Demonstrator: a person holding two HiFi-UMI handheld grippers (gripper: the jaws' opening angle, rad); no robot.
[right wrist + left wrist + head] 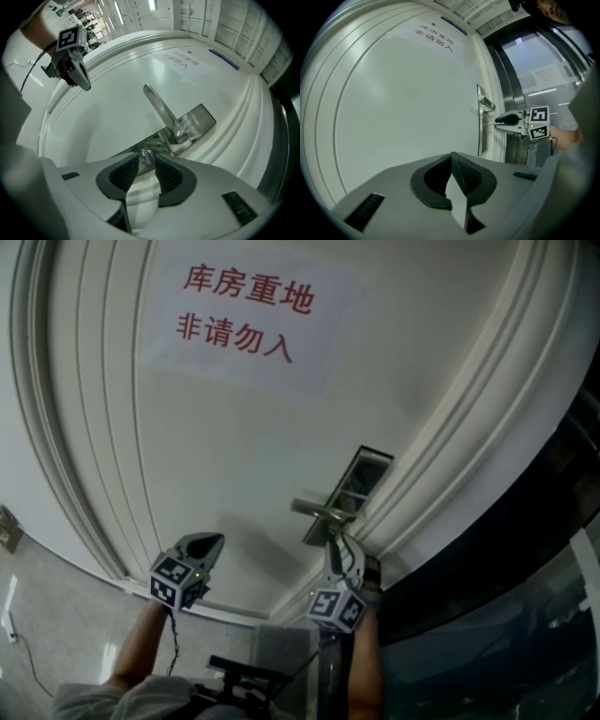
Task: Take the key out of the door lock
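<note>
We've got the key (146, 154) in its cylinder on the steel lock plate (199, 121), just beside the hub of the lever handle (161, 108). Right gripper (147, 161) is at it w/ jaws apart, one tip each side of the key head, pads not pressing as far as we see. Left gripper (451, 157) has jaws together on nothing and hangs well apart from the handle, facing the door (234, 446). We reckon the key is light, stiff, smooth metal, so prob. slippery. Pinch the flat head across its faces and pull straight out, else it may bind.
</note>
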